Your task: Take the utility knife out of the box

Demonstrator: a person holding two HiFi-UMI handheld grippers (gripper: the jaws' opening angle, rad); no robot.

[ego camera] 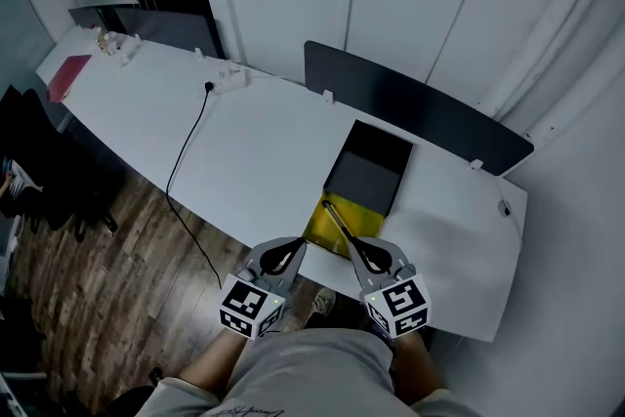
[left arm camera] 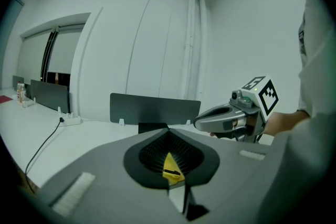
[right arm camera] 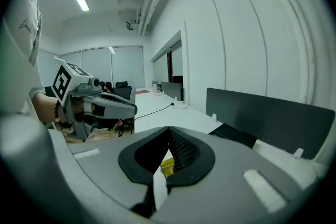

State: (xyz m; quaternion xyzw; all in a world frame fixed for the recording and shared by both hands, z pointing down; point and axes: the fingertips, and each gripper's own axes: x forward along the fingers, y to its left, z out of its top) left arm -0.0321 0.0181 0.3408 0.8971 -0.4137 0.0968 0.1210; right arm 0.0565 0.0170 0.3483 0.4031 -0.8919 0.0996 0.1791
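Note:
An open black box lies on the white table, its lid raised at the far end. At its near end is a yellow surface with a slim dark thing across it, perhaps the utility knife. Both grippers hover side by side at the table's near edge. My left gripper is shut and empty, just left of the yellow part. My right gripper is shut and empty, just right of it. The yellow patch shows through the jaw window in the left gripper view and in the right gripper view.
A dark divider panel stands behind the box. A power strip with a black cable lies further left, and a red booklet at the far left end. Office chairs stand on the wood floor.

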